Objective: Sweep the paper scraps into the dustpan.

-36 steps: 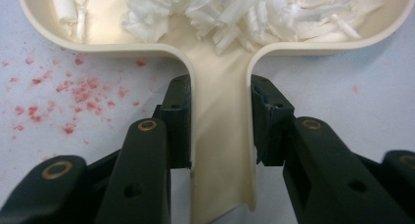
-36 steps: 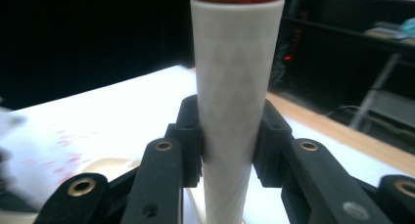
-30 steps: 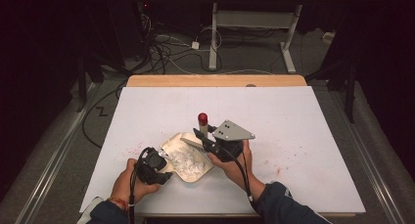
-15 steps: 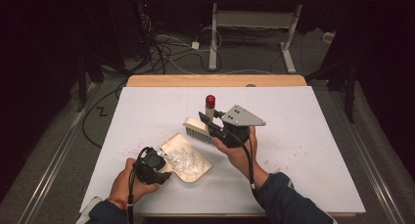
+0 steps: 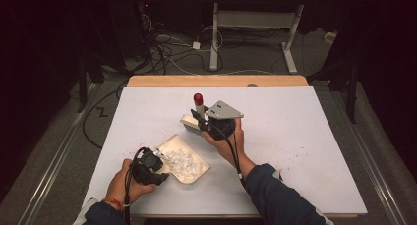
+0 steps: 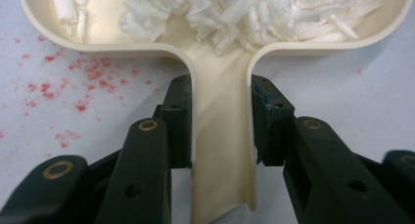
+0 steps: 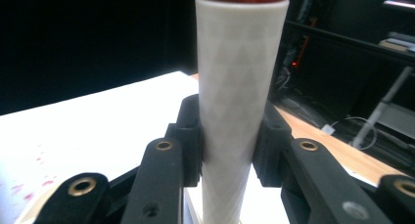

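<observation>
A cream dustpan (image 5: 196, 178) lies on the white table (image 5: 305, 112) near its front left, and white paper shreds (image 5: 181, 162) fill its tray. My left gripper (image 5: 155, 166) is shut on the dustpan's handle (image 6: 222, 136); in the left gripper view the two pads of this gripper (image 6: 221, 121) press on the handle's sides, with the shreds (image 6: 220, 9) just beyond. My right gripper (image 5: 200, 121) is shut on a brush with a white handle (image 7: 237, 87) and a red cap (image 5: 198, 98). The handle stands upright, with the cream brush head (image 5: 189, 122) low, beyond the dustpan.
Red specks (image 6: 83, 82) dot the table beside the dustpan, and more red specks (image 5: 305, 146) lie to the right. A wooden strip (image 5: 216, 81) runs along the table's far edge. Cables and desk legs (image 5: 290, 43) are on the floor behind.
My right gripper has carried the brush from the dustpan's far rim toward the far side of the table. The left gripper and the dustpan have stayed put.
</observation>
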Demonstrator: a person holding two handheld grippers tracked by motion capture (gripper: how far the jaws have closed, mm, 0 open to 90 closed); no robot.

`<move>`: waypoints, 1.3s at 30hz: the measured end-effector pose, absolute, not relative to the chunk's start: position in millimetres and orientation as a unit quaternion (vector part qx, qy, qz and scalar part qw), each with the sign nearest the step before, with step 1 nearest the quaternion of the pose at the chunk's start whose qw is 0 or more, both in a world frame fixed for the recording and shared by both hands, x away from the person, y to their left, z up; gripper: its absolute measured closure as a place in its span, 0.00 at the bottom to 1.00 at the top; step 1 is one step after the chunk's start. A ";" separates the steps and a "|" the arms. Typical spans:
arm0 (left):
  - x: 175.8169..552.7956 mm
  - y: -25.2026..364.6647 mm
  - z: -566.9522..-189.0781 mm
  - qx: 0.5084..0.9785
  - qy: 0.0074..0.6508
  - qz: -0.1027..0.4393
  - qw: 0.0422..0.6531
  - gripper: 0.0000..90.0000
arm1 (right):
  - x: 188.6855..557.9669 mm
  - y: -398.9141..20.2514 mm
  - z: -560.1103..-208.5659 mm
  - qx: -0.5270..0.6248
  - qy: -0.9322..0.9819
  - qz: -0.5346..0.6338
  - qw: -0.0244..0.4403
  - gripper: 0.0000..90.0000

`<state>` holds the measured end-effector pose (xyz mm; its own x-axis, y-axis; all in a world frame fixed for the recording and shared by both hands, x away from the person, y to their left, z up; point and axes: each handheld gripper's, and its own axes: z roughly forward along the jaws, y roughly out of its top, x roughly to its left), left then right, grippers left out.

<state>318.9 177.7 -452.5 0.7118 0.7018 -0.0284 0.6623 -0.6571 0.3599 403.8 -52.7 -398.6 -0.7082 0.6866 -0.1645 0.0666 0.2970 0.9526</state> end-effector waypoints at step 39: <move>322.9 185.6 -453.5 0.894 0.404 0.063 0.181 0.70 | 355.3 -138.6 -349.4 0.248 0.744 0.571 0.244 0.78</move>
<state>322.9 185.6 -453.5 0.6656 0.7455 -0.0340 0.6999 -0.6078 0.3751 355.3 -138.6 -349.4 -0.7574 0.6480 -0.0796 0.0910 0.2255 0.9700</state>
